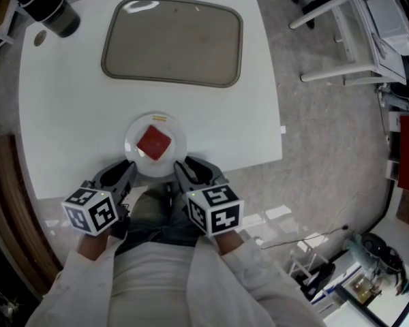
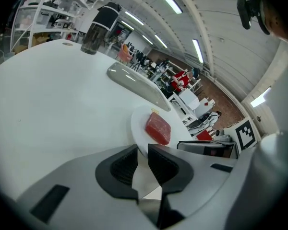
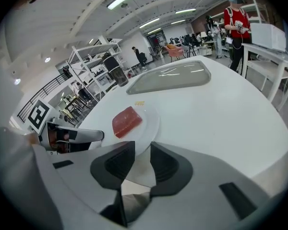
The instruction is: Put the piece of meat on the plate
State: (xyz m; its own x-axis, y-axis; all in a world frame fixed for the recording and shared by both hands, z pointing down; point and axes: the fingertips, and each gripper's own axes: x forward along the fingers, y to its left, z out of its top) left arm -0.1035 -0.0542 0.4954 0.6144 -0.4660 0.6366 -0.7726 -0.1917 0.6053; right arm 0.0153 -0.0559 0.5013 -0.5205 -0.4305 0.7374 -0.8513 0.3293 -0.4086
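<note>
Head view. One white desk point(image 1: 68, 114). On it:
- one grey tray point(image 1: 172, 41), far side
- one black canister point(image 1: 49, 5), far left corner
- one small pale disc point(image 1: 39, 38) just beside the canister
- one white plate point(image 1: 133, 138) at the near edge
- one red piece of meat point(image 1: 154, 142), lying flat on the middle of the plate

Two tongs, left tongs point(image 1: 121, 174) and right tongs point(image 1: 194, 171), flank the near rim of the plate. Each carries one cube with black-and-white square markers.

Left gripper view. The left tongs point(image 2: 143, 152) are released: the pads stand a narrow gap apart with nothing between them. The plate and meat lie just beyond the tips, the tray and canister farther back.

Right gripper view. The right tongs point(image 3: 142, 152) are likewise released, a narrow gap between the pads and nothing in it. The meat sits on the plate ahead. A speck of yellow print point(image 3: 139, 103) on the plate's far rim is too small to read.
</note>
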